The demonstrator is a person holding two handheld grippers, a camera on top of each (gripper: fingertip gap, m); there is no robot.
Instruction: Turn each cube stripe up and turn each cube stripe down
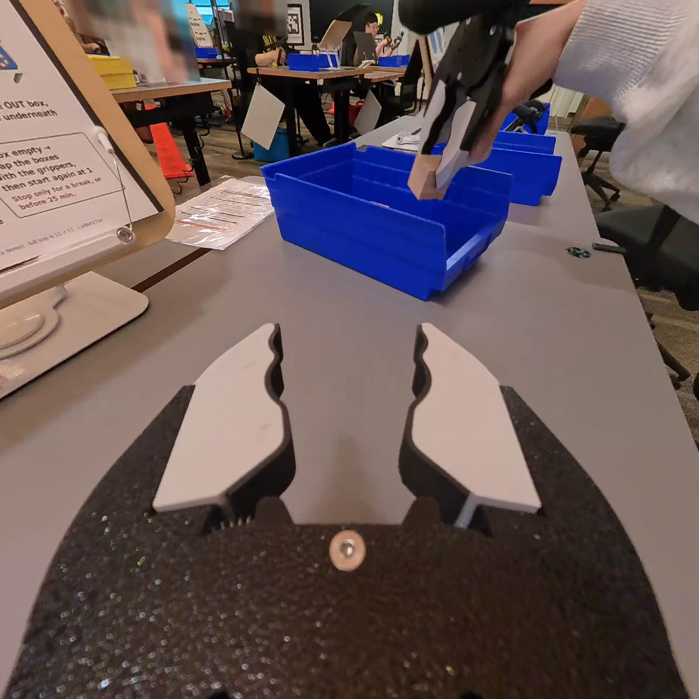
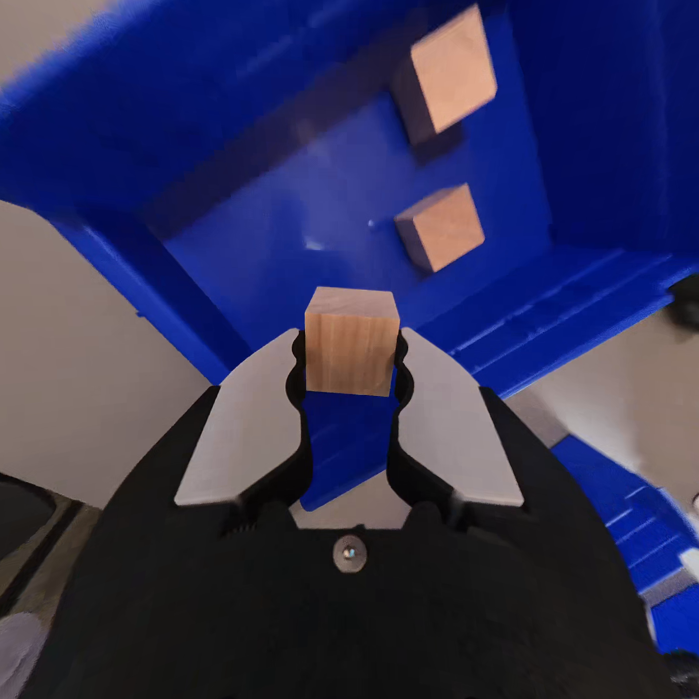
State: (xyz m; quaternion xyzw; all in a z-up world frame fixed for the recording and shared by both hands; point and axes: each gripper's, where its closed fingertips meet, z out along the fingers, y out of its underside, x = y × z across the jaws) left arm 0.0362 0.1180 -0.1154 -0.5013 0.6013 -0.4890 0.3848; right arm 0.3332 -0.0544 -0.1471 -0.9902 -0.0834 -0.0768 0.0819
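Note:
My right gripper (image 2: 350, 342) is shut on a plain wooden cube (image 2: 351, 348) and holds it above the blue bin (image 2: 212, 125). No stripe shows on the faces I see. Two more wooden cubes lie on the bin floor, one farther (image 2: 452, 70) and one nearer (image 2: 444, 229), both with plain faces up. In the left wrist view the right gripper (image 1: 435, 185) hangs over the bin (image 1: 363, 230) with the cube (image 1: 423, 185) in its tips. My left gripper (image 1: 348, 333) is open and empty, low over the grey table (image 1: 340, 299), short of the bin.
An instruction board on a stand (image 1: 64, 159) is at the left. A plastic-sleeved sheet (image 1: 223, 212) lies behind it. More blue bins (image 1: 529, 170) stand behind the near one. The table's right edge drops to chairs (image 1: 650, 242). People work at far desks.

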